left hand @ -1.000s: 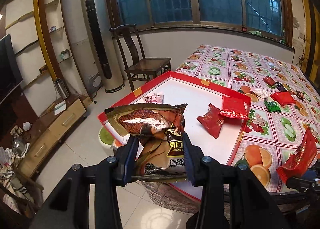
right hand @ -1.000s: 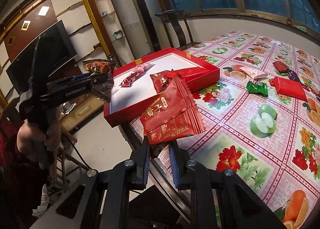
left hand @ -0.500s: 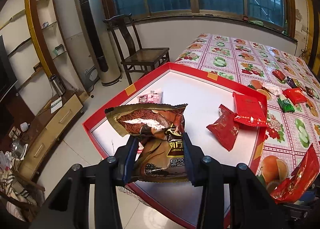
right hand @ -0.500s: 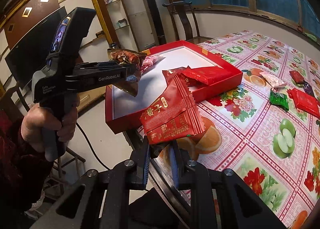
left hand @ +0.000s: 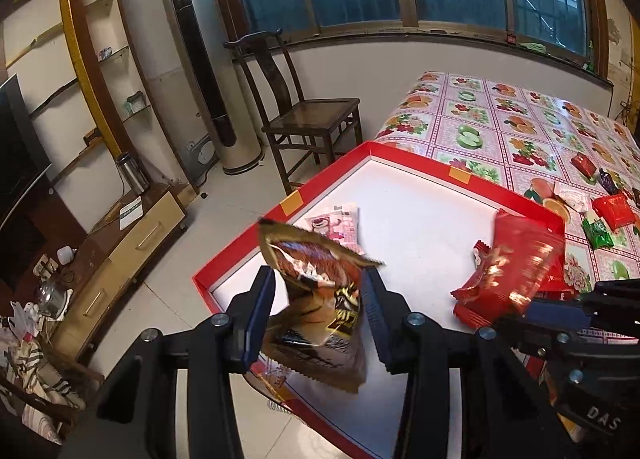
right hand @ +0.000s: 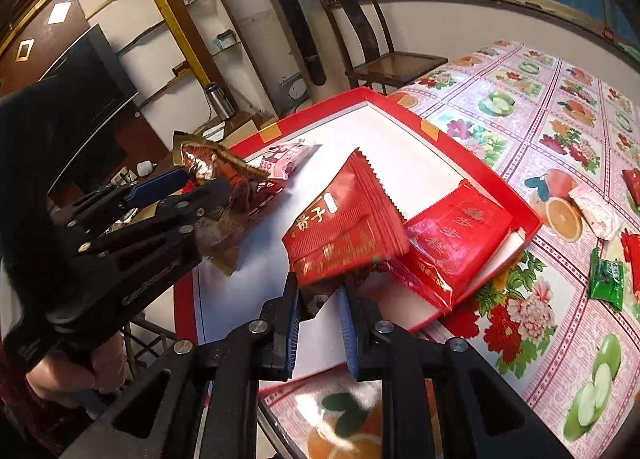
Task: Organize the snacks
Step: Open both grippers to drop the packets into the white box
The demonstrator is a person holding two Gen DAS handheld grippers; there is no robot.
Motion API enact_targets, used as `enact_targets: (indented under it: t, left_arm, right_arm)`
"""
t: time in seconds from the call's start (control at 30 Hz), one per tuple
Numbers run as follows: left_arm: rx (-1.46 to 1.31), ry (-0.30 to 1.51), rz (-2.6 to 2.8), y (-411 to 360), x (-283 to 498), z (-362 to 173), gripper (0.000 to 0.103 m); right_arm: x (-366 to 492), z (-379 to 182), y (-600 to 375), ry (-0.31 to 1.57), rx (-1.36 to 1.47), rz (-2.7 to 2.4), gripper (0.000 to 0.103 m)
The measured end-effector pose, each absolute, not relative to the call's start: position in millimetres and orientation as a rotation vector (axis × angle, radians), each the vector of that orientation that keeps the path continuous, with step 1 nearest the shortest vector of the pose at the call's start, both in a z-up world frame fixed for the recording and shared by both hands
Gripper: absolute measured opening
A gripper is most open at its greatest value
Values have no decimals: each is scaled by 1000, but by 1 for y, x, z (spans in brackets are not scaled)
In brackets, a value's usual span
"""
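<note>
My left gripper (left hand: 320,303) has opened; the brown snack bag (left hand: 320,299) sits loose and tilted between its jaws, over the near corner of the red tray (left hand: 404,151). In the right wrist view the same bag (right hand: 224,195) is by the left gripper (right hand: 188,187). My right gripper (right hand: 319,299) has its jaws slightly apart; the red snack packet (right hand: 344,231) stands just ahead of them over the tray (right hand: 472,163), and the grip is unclear. The packet also shows in the left wrist view (left hand: 516,275). A pink packet (left hand: 336,225) and a red packet (right hand: 456,235) lie in the tray.
Several small snacks (left hand: 600,211) lie on the fruit-patterned tablecloth (left hand: 500,119) right of the tray. A wooden chair (left hand: 304,115) and a tall air conditioner (left hand: 204,71) stand beyond the table. A low cabinet (left hand: 120,251) is at left.
Both grippers moved forward over the tray. The left jaws opened and the brown bag tilted and slipped loose. The right gripper's jaws parted slightly, and the red packet dropped toward the tray.
</note>
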State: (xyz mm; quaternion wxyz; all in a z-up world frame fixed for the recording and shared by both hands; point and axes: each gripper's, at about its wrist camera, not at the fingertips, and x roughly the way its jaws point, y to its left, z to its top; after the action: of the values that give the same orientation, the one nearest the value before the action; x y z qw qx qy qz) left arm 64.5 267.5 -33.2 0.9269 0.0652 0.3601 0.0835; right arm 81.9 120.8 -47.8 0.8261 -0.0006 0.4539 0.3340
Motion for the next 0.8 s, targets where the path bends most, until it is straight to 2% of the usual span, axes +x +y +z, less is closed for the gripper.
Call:
enact_targets:
  t: [0.07, 0.1, 0.17, 0.23, 0.27, 0.6, 0.8]
  left_arm:
    - [121, 713, 178, 270, 59, -26, 61]
    - [113, 691, 189, 271, 55, -22, 66]
    - [95, 644, 195, 270, 47, -17, 74]
    - [89, 615, 175, 265, 42, -17, 78]
    - [95, 602, 171, 260, 40, -19, 78]
    - [176, 622, 140, 208, 53, -63, 79]
    - [103, 642, 115, 184, 55, -61, 79]
  right_arm:
    - [91, -46, 125, 984, 7, 703, 21]
    - [93, -44, 124, 988, 25, 717, 23]
    - [92, -36, 114, 968, 76, 759, 39]
    - [83, -27, 98, 898, 95, 768, 66]
    - [77, -23, 85, 854, 97, 740, 69]
    - [48, -19, -90, 780, 210, 478, 70]
    - [36, -35, -226, 756, 417, 243, 70]
